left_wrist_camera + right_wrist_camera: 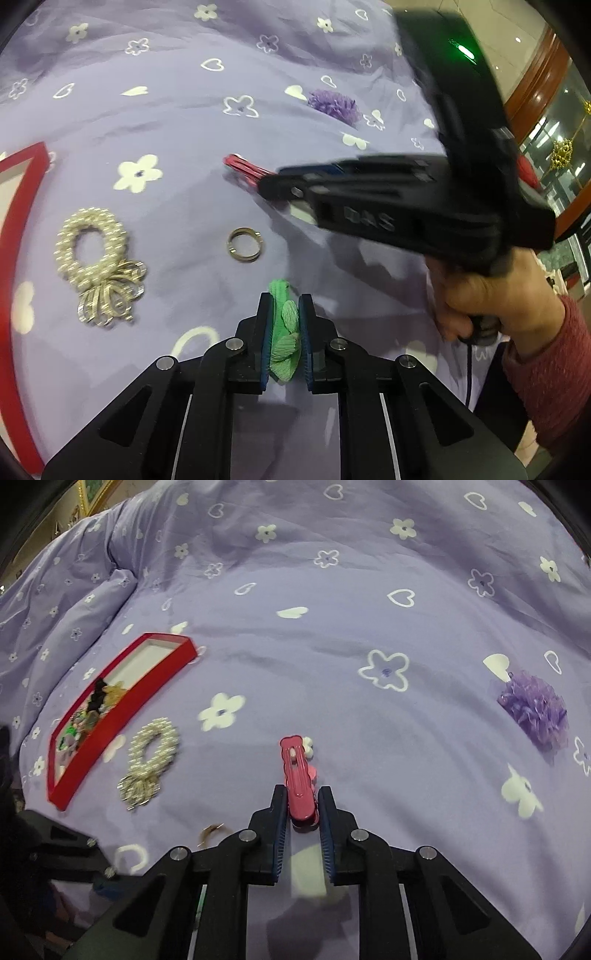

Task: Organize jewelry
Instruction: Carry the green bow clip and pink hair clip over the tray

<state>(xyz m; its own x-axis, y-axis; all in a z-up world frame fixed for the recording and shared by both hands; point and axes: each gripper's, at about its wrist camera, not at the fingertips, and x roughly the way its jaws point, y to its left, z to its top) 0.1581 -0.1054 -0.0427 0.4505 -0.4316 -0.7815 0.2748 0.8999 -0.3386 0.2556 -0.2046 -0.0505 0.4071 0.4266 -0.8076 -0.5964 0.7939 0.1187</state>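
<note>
Both grippers point steeply down at a lilac bedspread [332,635] printed with white flowers and hearts. The left gripper [286,317] is clenched on a green hair ornament [283,332], whose pleated fabric bulges between the blue pads while its tip lies on the cloth ahead of them.

The right gripper [302,808] is clamped on the near end of a pink hair clip [297,775] (a small white flower sits beside the clip's far tip), and the clip lies lengthwise along the fingers. From the left wrist view, that tool reaches in from the right, and a hand [495,295] in a dark red knitted sleeve [554,369] is wrapped round its handle, wrist bent downward.

A pearl hair tie [98,258] lies just beside the red tray [122,709], which already holds several pieces. A metal ring [243,244] rests between the two grippers, and a purple pompom [532,709] sits well apart to the right.
</note>
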